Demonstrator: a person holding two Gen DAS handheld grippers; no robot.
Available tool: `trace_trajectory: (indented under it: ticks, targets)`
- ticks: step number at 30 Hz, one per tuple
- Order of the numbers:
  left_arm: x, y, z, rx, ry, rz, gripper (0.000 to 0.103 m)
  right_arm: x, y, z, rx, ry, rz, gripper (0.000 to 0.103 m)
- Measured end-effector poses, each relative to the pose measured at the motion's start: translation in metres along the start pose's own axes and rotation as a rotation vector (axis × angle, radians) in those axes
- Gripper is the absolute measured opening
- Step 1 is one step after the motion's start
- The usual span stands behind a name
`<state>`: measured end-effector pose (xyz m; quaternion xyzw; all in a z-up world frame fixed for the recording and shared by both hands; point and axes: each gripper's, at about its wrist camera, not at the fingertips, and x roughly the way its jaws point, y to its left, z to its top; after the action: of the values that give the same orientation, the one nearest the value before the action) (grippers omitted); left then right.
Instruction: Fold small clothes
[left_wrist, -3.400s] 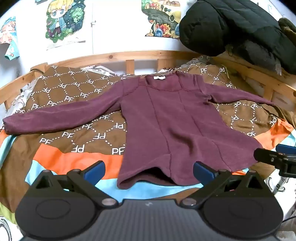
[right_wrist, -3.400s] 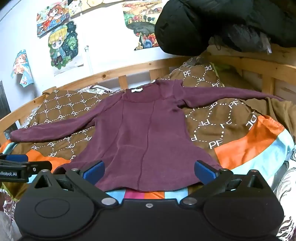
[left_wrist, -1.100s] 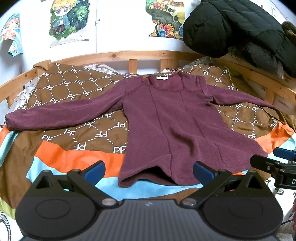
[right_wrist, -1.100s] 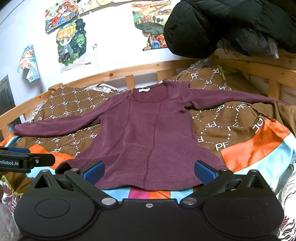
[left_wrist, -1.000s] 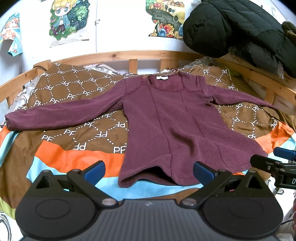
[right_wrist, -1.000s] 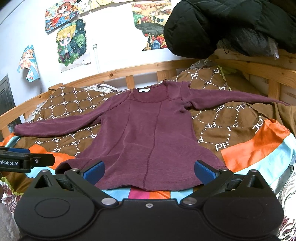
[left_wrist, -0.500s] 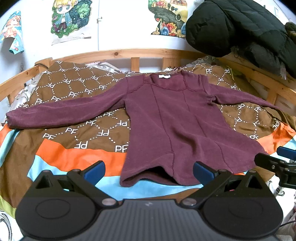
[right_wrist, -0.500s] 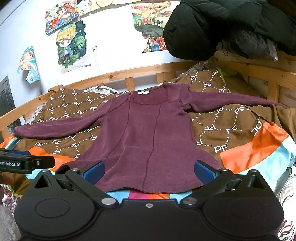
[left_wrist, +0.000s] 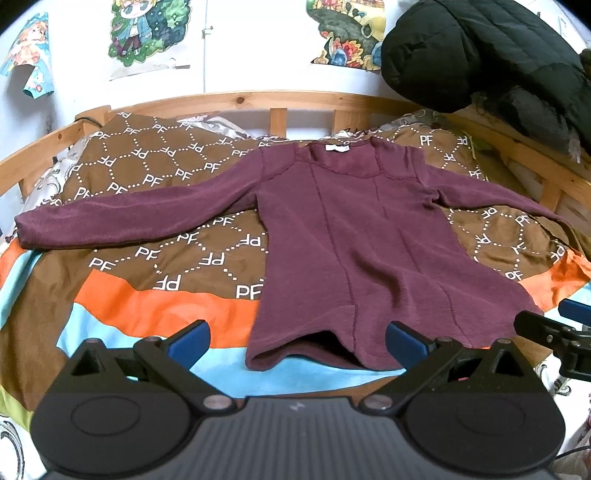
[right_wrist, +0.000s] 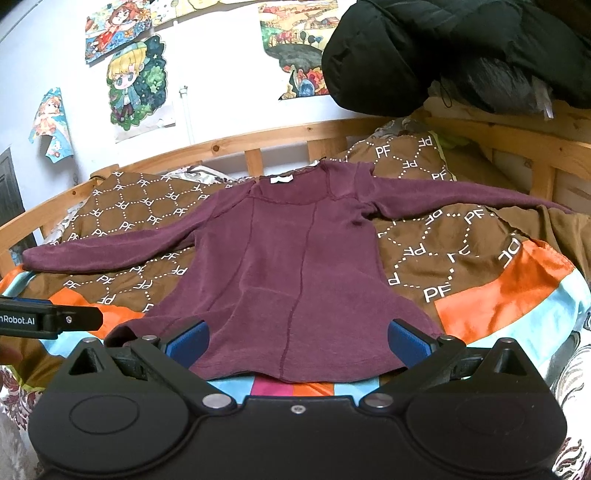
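A maroon long-sleeved top (left_wrist: 354, 243) lies flat on the bed, collar far, hem near, both sleeves spread out to the sides. It also shows in the right wrist view (right_wrist: 295, 266). My left gripper (left_wrist: 297, 341) is open and empty, just short of the hem's left part. My right gripper (right_wrist: 297, 341) is open and empty, just short of the hem's middle. Its finger shows at the right edge of the left wrist view (left_wrist: 543, 328). The left gripper's finger shows at the left edge of the right wrist view (right_wrist: 51, 319).
The top lies on a brown, orange and blue patterned blanket (left_wrist: 155, 266). A wooden bed rail (left_wrist: 236, 101) runs along the far side. A black padded jacket (left_wrist: 487, 55) hangs over the right rail. Posters hang on the wall behind.
Both grippers have moved slightly forward toward the hem. Both stay open. The top has not moved.
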<state>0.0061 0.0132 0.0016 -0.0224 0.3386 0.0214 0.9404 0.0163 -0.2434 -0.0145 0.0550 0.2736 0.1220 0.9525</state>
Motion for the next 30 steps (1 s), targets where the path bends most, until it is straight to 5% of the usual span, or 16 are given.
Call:
trace_trajectory:
  ticks: [11,17,30]
  targets:
    - [0.030,-0.004,0.044,0.037,0.083,0.022,0.103,0.034,-0.013,0.042,-0.009,0.176,-0.158,0.103]
    - [0.047,-0.019,0.096,0.133,0.071,0.046,0.103,0.043,-0.033,0.068,0.041,0.136,-0.136,0.103]
    - [0.110,-0.043,0.166,0.148,0.138,0.107,0.103,0.064,-0.085,0.109,0.099,0.052,-0.164,0.103]
